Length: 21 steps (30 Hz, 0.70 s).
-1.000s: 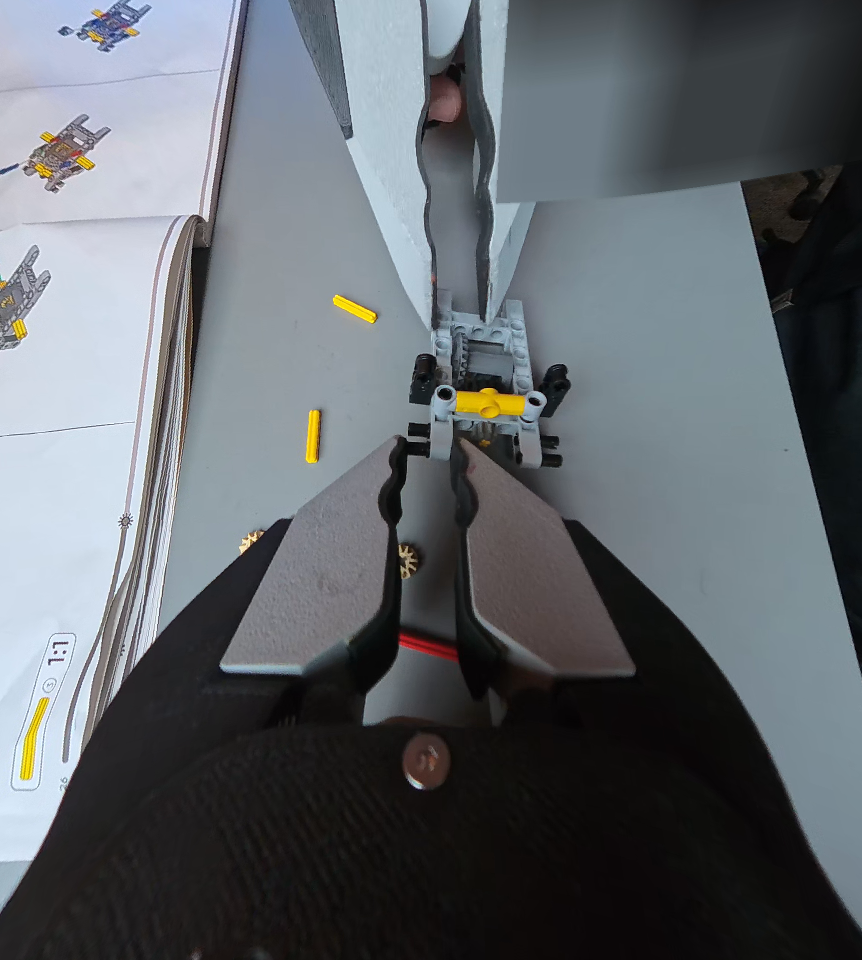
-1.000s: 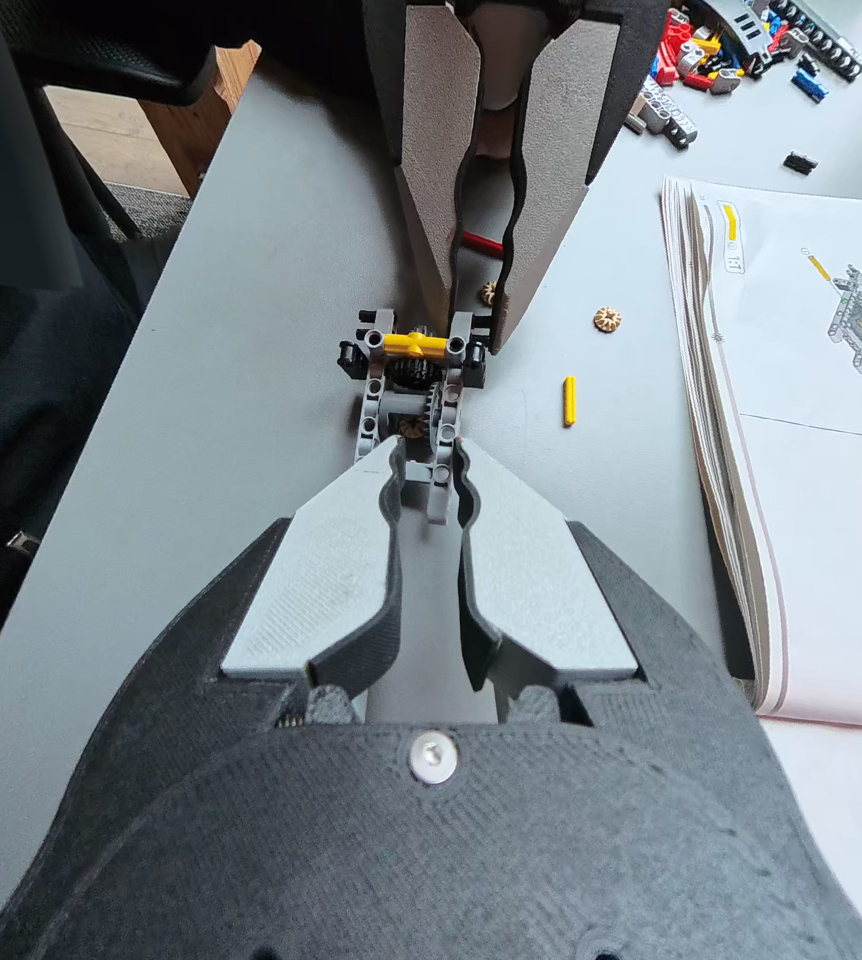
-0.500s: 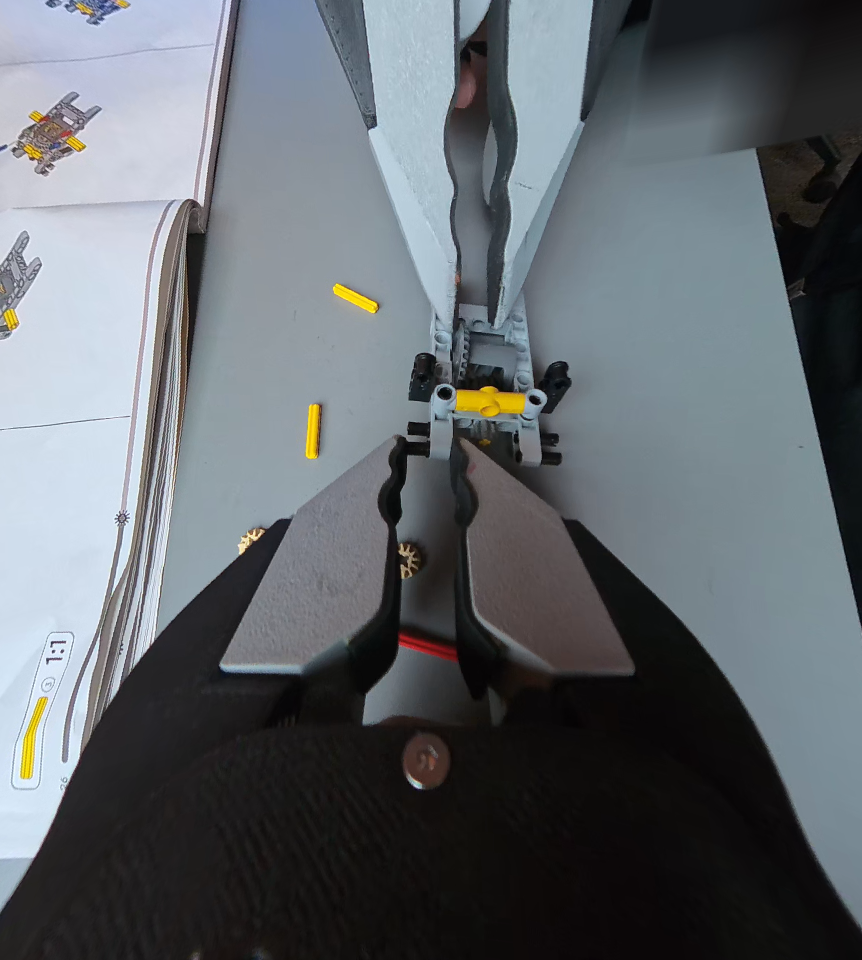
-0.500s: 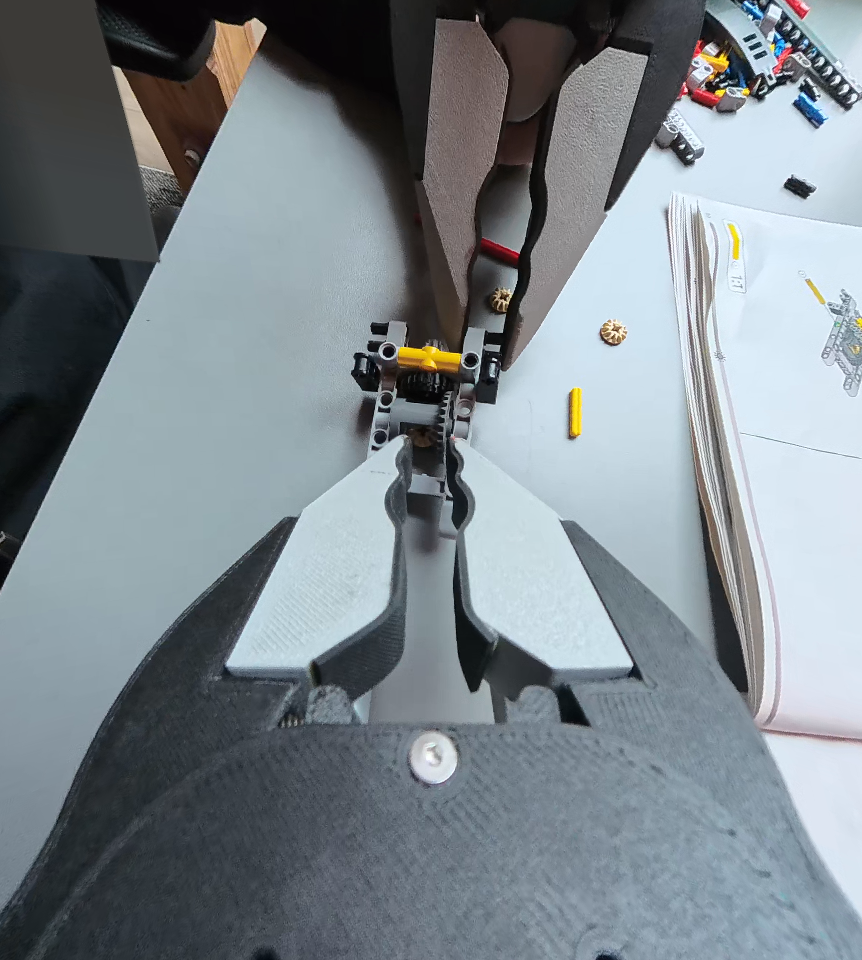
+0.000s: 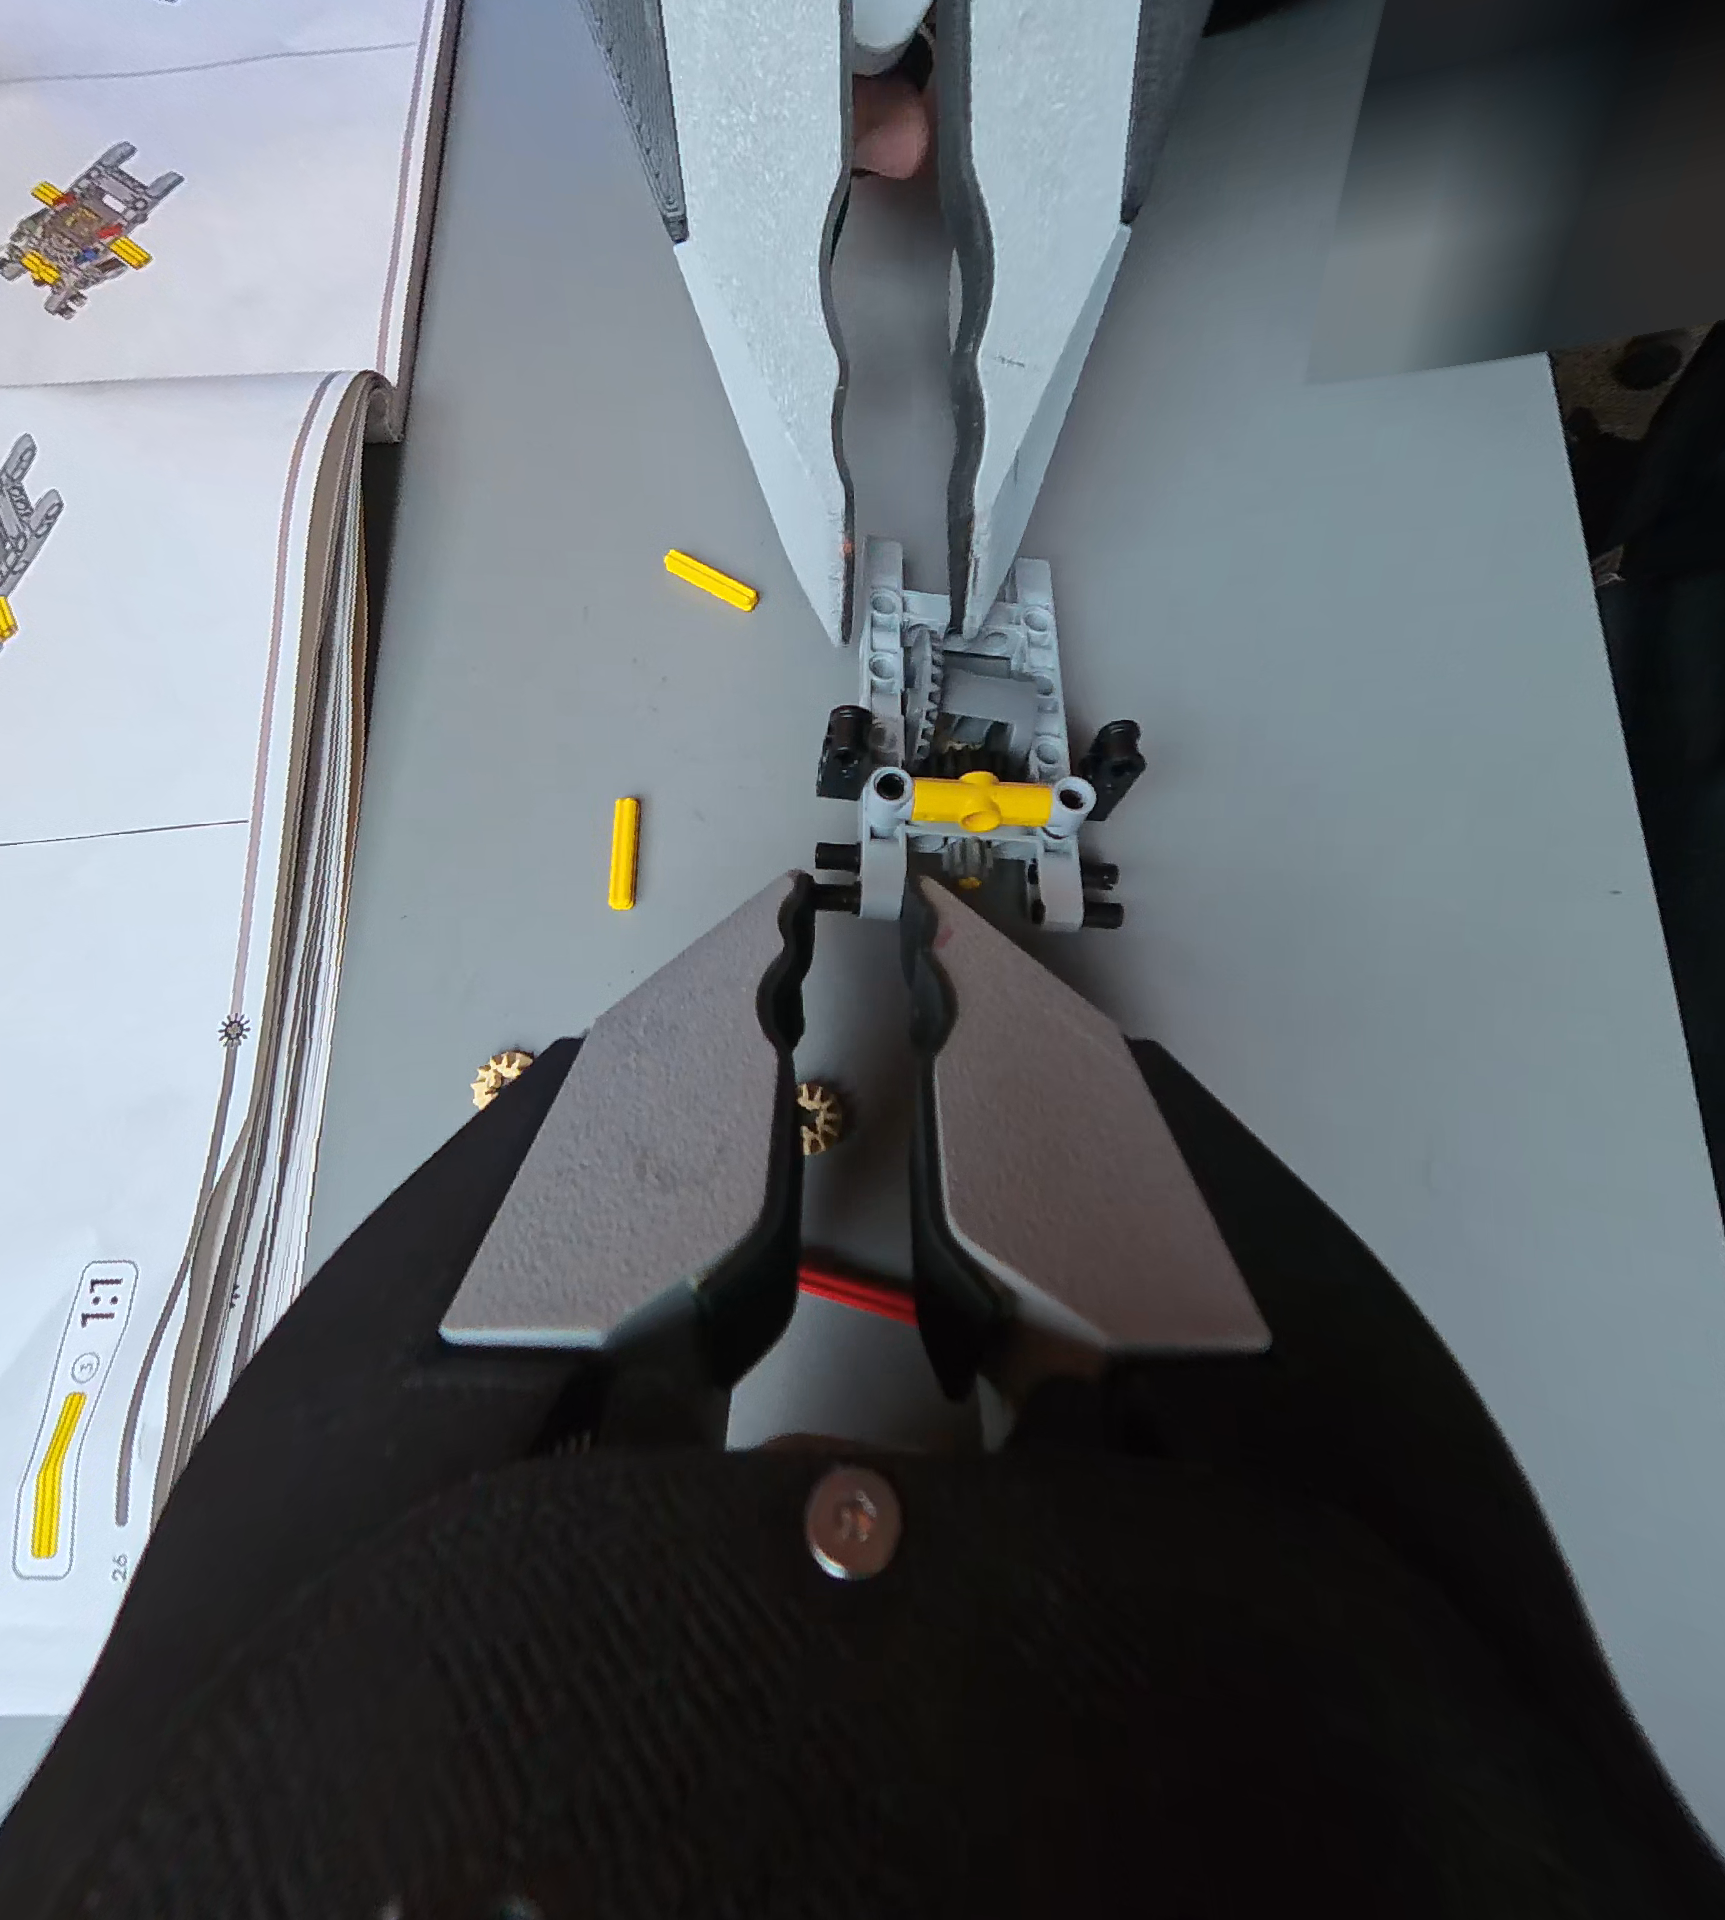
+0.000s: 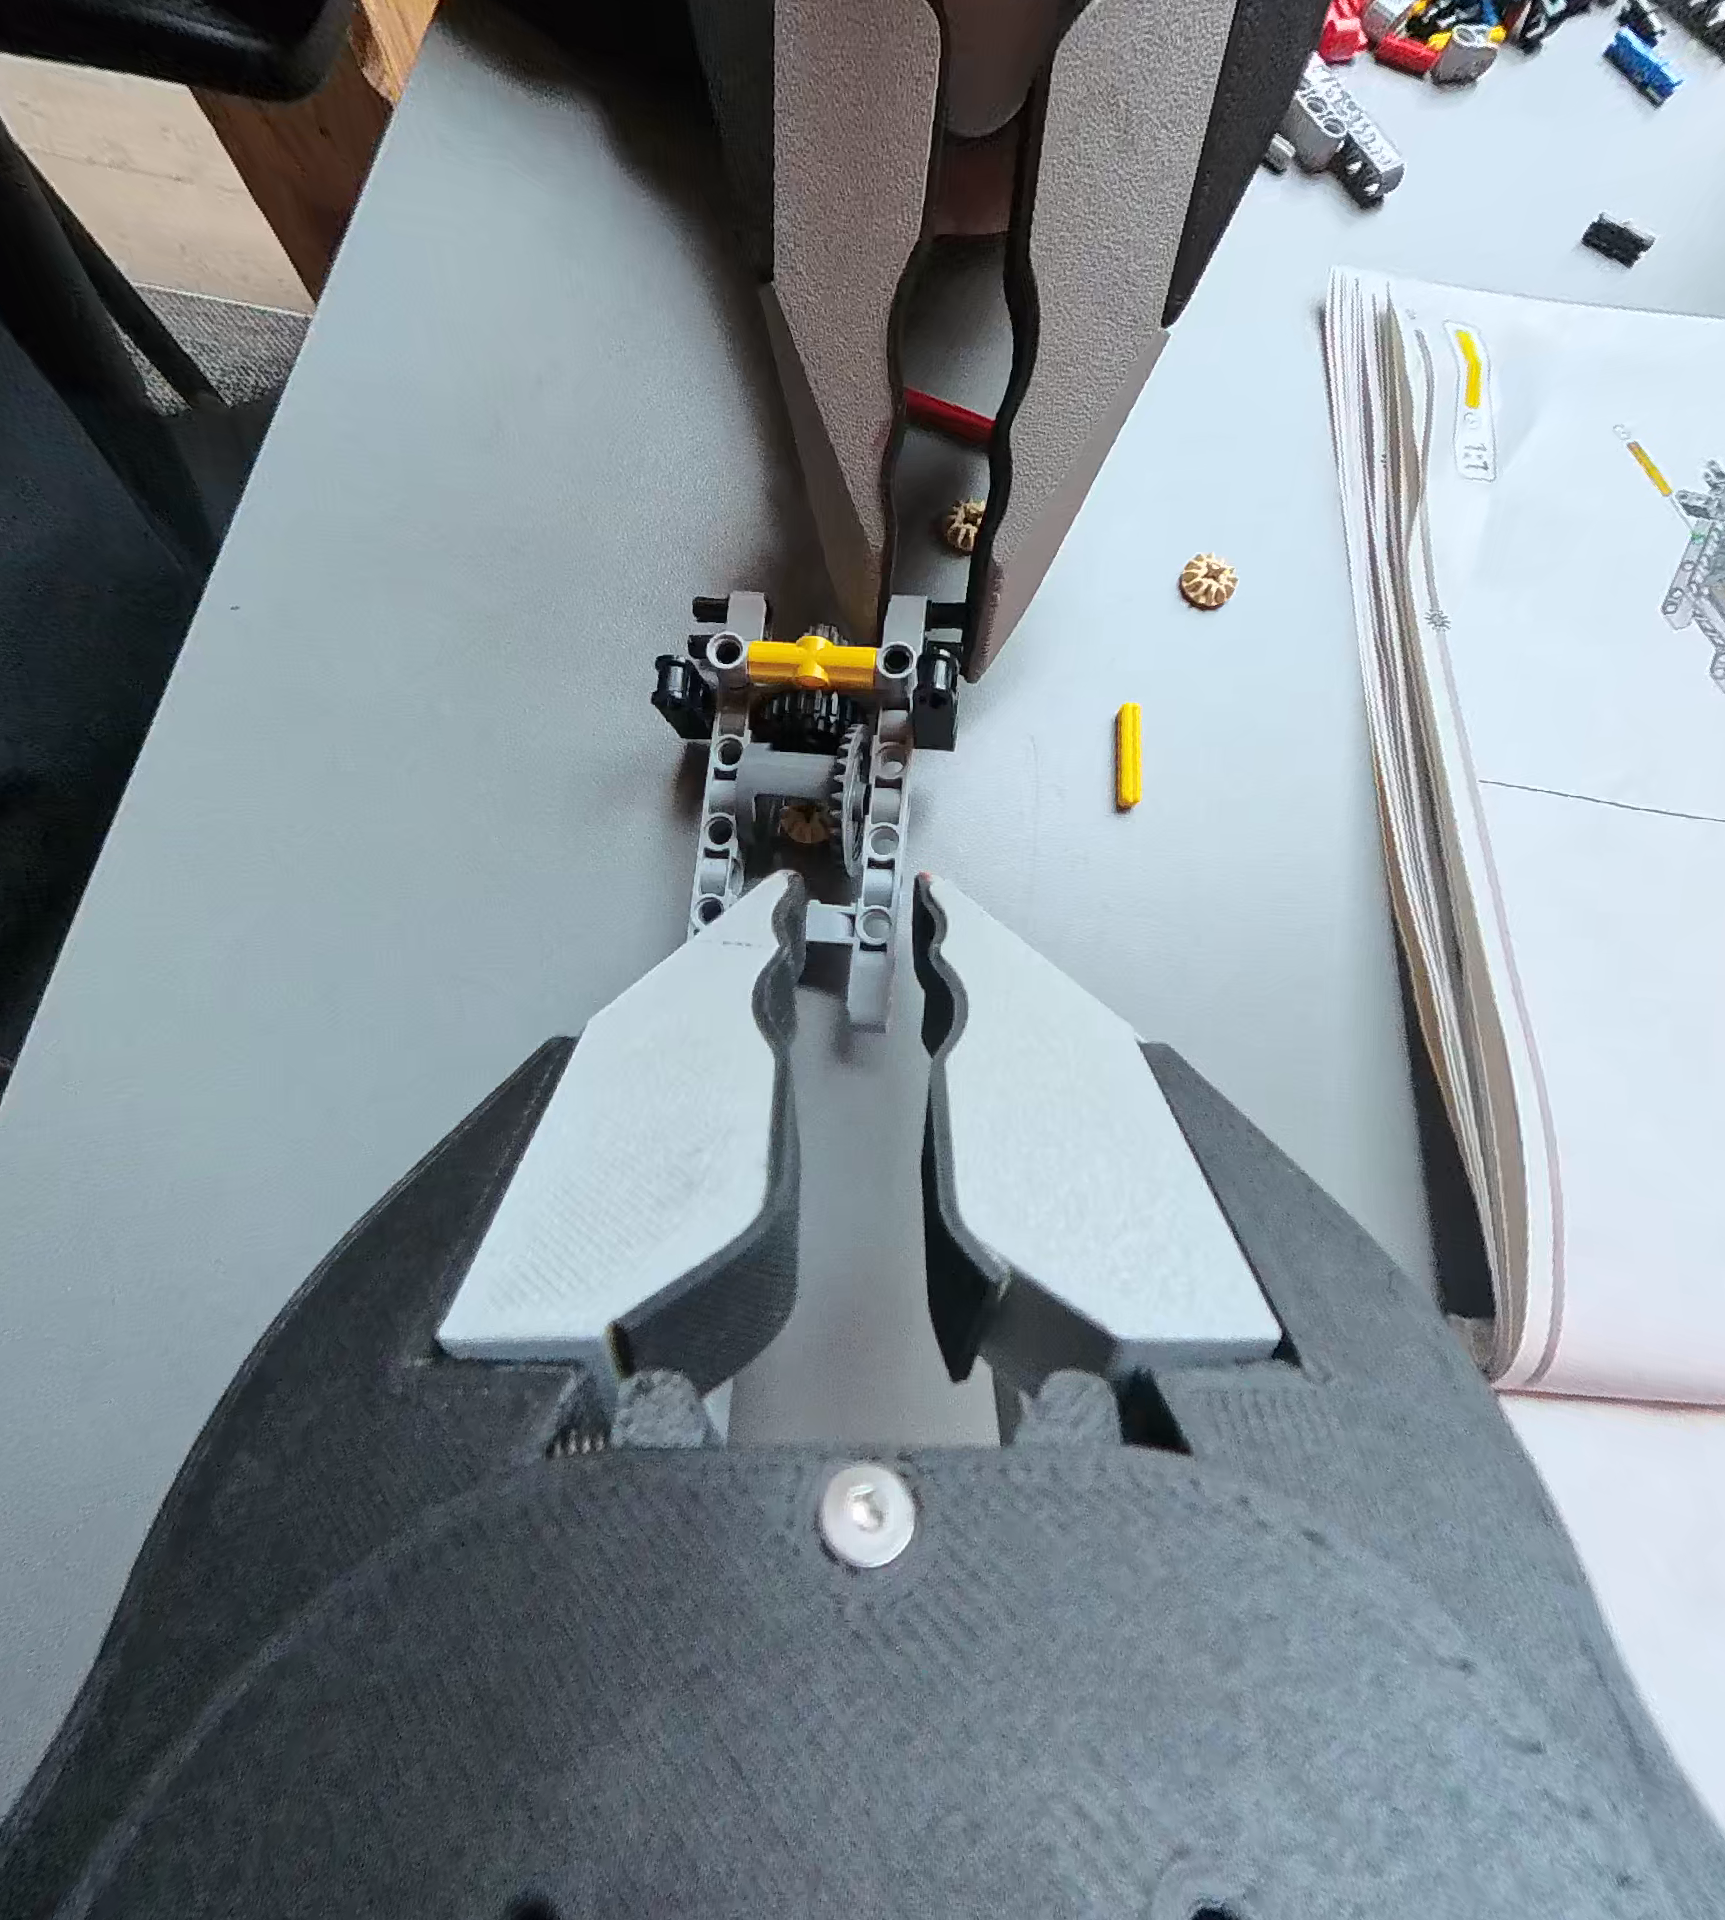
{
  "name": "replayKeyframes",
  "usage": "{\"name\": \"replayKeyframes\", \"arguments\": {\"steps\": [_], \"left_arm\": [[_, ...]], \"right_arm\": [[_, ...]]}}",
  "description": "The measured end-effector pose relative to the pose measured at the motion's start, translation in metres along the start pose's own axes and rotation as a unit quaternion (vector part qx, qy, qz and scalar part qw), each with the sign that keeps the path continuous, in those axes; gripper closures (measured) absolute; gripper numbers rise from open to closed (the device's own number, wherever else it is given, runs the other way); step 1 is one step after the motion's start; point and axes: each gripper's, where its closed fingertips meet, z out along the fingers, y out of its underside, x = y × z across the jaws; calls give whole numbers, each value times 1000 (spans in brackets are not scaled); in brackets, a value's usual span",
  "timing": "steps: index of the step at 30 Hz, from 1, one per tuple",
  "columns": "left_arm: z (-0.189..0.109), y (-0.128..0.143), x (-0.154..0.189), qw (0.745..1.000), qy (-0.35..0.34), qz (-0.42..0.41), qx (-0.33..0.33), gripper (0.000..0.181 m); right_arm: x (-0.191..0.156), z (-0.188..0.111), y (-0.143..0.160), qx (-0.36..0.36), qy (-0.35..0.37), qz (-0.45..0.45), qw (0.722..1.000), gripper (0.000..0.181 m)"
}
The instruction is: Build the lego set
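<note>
Facing each other across a grey table (image 5: 1253, 727), the left gripper (image 5: 863, 894) and right gripper (image 6: 853, 894), both slightly spread, bracket a half-built lego assembly (image 6: 806, 769), gripping nothing.

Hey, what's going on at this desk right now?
A person is building a lego set with two handheld grippers. The grey lego assembly sits on the table, and the left gripper and right gripper meet it from opposite ends, each open around a grey beam. Loose yellow axles, tan gears and the instruction booklet lie alongside.
</note>
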Motion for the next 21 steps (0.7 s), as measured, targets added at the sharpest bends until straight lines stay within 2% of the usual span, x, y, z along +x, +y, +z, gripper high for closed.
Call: {"name": "replayKeyframes", "arguments": {"steps": [6, 10, 17, 21], "left_arm": [[1, 1, 0, 1000, 0, 0, -6, 167], [1, 1, 0, 1000, -1, 0, -4, 167], [0, 0, 0, 1000, -1, -1, -1, 167], [0, 1, -1, 1000, 1, -5, -2, 167]], "right_arm": [[-2, 1, 2, 7, -36, 43, 998, 165], [-1, -2, 1, 11, -31, 38, 999, 165], [26, -33, 7, 35, 3, 62, 997, 163], [38, -44, 19, 27, -13, 102, 994, 162]]}}
